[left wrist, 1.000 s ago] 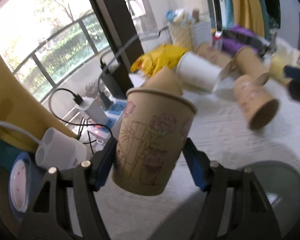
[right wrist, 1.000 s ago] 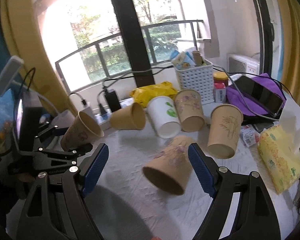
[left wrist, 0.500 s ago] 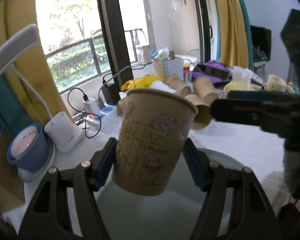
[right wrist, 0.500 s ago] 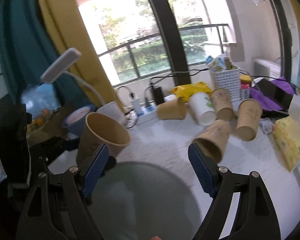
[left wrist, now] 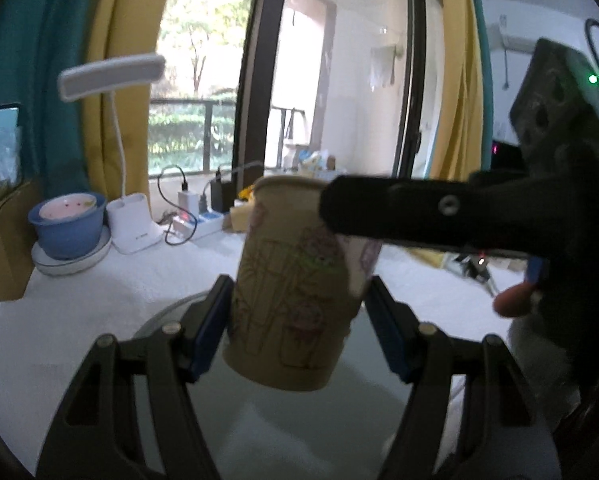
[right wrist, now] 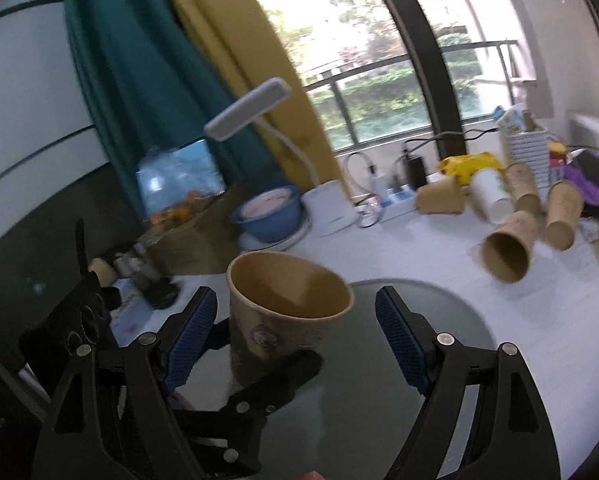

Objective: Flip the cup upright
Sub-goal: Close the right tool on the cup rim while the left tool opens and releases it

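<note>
A brown paper cup (left wrist: 291,304) with pink flowers drawn on it is held by the left claw (left wrist: 295,320), and it is squeezed from both sides by the blue pads (left wrist: 209,322) so that it cannot slip. The cup is kept with its open mouth on top — in the right wrist view the empty inside can be looked into — so the flip seems to be done, or very nearly. It is held over a round dark plate (right wrist: 439,344) that lies on the white surface (left wrist: 111,280), most likely because that is the spot where it is meant to be put down. Whether its bottom is touching the plate cannot be told; it looks just above it. The right claw (right wrist: 297,340) is opened wide and nothing is gripped by it. It is kept near the cup, with one blue pad on each side but apart from it — maybe so the cup can be steadied if it tips. In the left wrist view part of the cup's rim is hidden by the black body of the right claw. More paper cups (right wrist: 507,250) are left lying on their sides farther back on the surface, next to a white basket (right wrist: 527,152), so they may be waiting for their turn. A blue bowl (left wrist: 69,220) and a white lamp (left wrist: 133,224) are set off to the side, out of the way.
</note>
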The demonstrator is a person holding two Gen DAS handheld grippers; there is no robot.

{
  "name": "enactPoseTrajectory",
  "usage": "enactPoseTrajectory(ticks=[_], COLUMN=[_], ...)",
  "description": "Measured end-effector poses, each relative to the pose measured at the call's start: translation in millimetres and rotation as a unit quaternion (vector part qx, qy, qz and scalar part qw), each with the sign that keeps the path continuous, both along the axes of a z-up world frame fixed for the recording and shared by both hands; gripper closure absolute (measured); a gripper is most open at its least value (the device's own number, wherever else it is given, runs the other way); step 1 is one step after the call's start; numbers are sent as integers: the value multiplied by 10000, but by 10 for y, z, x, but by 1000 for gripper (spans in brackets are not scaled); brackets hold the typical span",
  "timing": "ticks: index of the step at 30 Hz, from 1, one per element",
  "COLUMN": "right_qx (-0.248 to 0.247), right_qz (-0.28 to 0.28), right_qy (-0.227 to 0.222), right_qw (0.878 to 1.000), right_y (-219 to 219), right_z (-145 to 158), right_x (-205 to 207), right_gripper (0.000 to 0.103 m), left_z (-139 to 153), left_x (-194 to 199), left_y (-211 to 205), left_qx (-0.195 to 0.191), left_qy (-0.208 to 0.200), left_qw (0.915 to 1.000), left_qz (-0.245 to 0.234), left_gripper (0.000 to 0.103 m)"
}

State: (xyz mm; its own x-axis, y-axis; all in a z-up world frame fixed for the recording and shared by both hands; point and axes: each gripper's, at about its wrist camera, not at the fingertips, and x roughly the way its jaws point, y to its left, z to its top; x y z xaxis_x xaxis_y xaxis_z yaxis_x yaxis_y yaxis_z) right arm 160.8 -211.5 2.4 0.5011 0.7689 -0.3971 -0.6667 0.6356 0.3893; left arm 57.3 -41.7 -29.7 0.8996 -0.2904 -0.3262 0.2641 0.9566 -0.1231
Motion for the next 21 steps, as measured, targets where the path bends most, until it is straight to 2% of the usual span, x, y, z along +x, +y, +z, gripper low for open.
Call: enactPoseTrajectory(ticks=[6,11,21], right_qx=[-36,-35,144], right_qz=[163,171,324], right_qy=[-16,69,340], right_qw=[9999,9998,9988], right_y=[59,58,28], right_z=[58,57,5], right_x=[-148,-121,-43], right_gripper=[19,19,20], left_z=[33,37,-5], left_x=[-285,-311,-296], left_y=[-9,-8,-57], left_qx=[-113,-228,-158], left_qy=[-355,-420,-413], left_qw=[9992,9986,9982], left_qz=[-115,-213,-405], left_gripper=[35,35,35])
